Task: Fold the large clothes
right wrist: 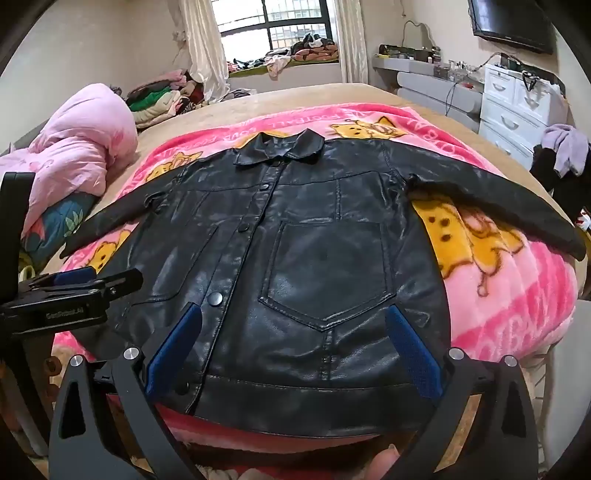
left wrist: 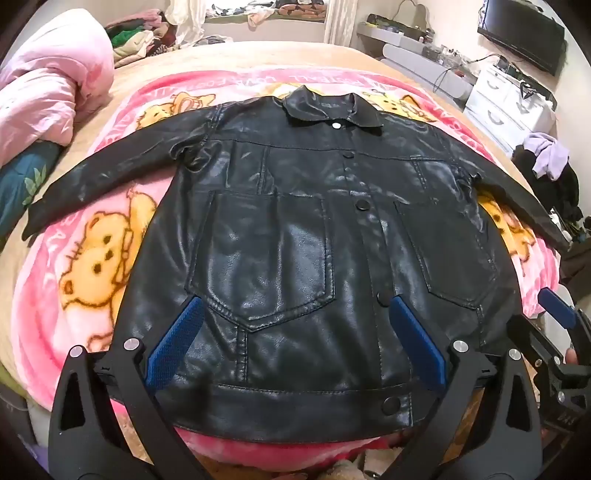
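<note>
Jacket (left wrist: 295,229) in black leather lies flat, front up and buttoned, on a pink cartoon blanket (left wrist: 92,266) across the bed (left wrist: 236,55), hem at the near edge, collar pointing toward the window (right wrist: 273,26), sleeves spread out sideways. Bare blanket shows on both flanks; a pink duvet (left wrist: 48,92) crowds the far left. Left gripper (left wrist: 295,332) and right gripper (right wrist: 291,339) hover over the hem, jaws spread wide, nothing held.

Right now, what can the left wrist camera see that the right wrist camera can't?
Only the left wrist view shows the white snap button at the collar. Only the right wrist view shows the barred window. Both show the shiny black leather jacket spread flat on the pink cartoon-cat blanket, with each open claw empty.
</note>
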Demonstrator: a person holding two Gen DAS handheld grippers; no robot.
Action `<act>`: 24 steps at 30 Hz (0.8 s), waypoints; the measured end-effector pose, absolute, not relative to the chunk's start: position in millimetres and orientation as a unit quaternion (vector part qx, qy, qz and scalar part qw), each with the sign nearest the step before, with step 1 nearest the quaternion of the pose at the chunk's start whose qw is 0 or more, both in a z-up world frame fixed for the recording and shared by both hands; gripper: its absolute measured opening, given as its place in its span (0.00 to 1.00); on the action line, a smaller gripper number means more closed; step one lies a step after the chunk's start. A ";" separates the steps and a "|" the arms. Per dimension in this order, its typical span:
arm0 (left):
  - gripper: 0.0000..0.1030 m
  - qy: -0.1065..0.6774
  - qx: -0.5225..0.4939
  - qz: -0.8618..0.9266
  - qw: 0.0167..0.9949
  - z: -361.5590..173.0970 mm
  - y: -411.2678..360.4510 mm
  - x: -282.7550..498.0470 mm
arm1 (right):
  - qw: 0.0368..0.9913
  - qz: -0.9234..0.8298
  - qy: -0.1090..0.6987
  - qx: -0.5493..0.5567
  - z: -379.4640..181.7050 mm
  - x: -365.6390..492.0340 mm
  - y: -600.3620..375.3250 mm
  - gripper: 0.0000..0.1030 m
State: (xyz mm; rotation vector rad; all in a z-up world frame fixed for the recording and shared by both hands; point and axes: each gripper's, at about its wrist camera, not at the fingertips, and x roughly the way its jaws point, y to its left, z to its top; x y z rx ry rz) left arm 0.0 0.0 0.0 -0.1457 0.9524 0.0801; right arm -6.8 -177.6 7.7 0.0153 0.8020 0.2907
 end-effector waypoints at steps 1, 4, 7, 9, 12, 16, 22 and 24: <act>0.91 0.458 -0.068 0.038 0.885 0.0 -0.2 0.0 | 0.911 0.141 0.387 0.007 7.7 -6.5 -176.9 0.96; 0.91 0.461 -0.068 0.038 0.884 -0.2 -0.5 0.5 | 0.912 0.138 0.387 0.005 8.1 -7.8 -176.0 0.96; 0.91 0.460 -0.069 0.038 0.885 0.0 -0.3 0.2 | 0.913 0.133 0.385 0.009 8.6 -8.5 -176.4 0.96; 0.91 0.460 -0.068 0.038 0.885 0.0 -0.5 0.3 | 0.913 0.133 0.385 0.014 4.2 -11.0 -169.3 0.96; 0.91 0.460 -0.069 0.038 0.885 0.1 -0.1 0.1 | 0.911 0.143 0.386 0.008 6.9 -10.2 -171.9 0.96; 0.91 0.460 -0.069 0.037 0.885 0.2 -0.3 0.2 | 0.909 0.147 0.389 0.006 8.9 -9.2 -173.4 0.96; 0.91 0.460 -0.071 0.035 0.885 -0.8 -1.1 4.2 | 0.910 0.148 0.387 0.007 9.4 -8.8 -172.8 0.96; 0.91 0.459 -0.070 0.033 0.885 -0.8 -0.6 5.4 | 0.911 0.145 0.385 0.003 10.0 -9.5 -171.8 0.96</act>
